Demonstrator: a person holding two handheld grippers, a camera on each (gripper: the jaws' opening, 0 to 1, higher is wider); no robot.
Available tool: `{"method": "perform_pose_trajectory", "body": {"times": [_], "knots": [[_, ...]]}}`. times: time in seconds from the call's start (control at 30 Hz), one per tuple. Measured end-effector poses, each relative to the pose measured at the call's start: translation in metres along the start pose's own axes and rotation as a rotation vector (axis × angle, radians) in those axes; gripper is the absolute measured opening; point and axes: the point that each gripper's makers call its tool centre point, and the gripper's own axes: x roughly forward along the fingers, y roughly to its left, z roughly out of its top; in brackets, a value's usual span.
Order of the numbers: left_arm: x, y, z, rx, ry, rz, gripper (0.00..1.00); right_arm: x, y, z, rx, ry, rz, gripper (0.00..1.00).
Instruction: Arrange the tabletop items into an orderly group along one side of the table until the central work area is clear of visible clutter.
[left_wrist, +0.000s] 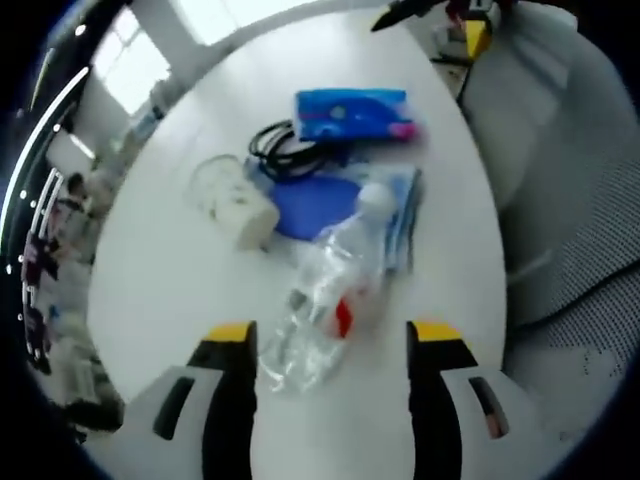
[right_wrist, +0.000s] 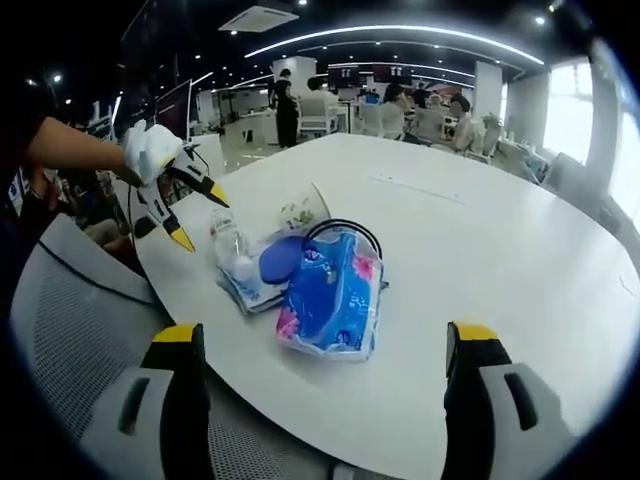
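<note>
Your left gripper (left_wrist: 331, 345) hangs above the white table (left_wrist: 180, 300), looking down; jaws spread wide w/ the crushed clear bottle (left_wrist: 335, 290) lying between the yellow tips, not pinched. In the right gripper view that same left gripper (right_wrist: 205, 215) comes in from the left, held by your white-gloved hand (right_wrist: 150, 150) w/ bare forearm behind it, tips apart and angled down toward the pile.

Your right gripper (right_wrist: 325, 350) sits low at the table (right_wrist: 480, 260) edge, jaws wide apart, nothing in them, well short of the items.

Bottle: long axis runs away from the left gripper, white cap at the far end resting on the blue pouch (left_wrist: 320, 205), base nearest the jaws. Red bit on its label, text unreadable. In the right gripper view the bottle (right_wrist: 232, 250) is partly hidden by other items.

Blue tissue pack (left_wrist: 352, 113) lies crosswise beyond the pouch; in the right gripper view the tissue pack (right_wrist: 335, 295) is nearest you, long axis pointing toward you. Black cable (left_wrist: 285, 150) coiled beside it, partly tucked under. Paper cup (left_wrist: 235, 200) on its side, left of the pouch; print on it too blurred to read.

Grey mesh chair (right_wrist: 70, 310) next to the table edge, cut off by the frame.
</note>
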Motion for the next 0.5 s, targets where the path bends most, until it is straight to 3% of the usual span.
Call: {"method": "perform_pose_trajectory", "body": {"times": [0.13,0.27,0.33,0.5], "knots": [[0.005,0.006,0.004,0.013,0.009,-0.018,0.55,0.0,-0.001,-0.001,-0.001,0.007,-0.003,1.0],[0.015,0.004,0.002,0.112,0.071,-0.093,0.51,0.0,-0.003,0.0,0.013,-0.002,-0.011,1.0],[0.017,0.0,-0.006,0.119,0.134,-0.138,0.46,0.0,-0.004,-0.001,0.019,0.001,-0.015,1.0],[0.028,0.003,-0.007,0.171,0.173,-0.161,0.44,0.001,-0.003,-0.003,0.014,0.017,-0.013,0.99]]}}
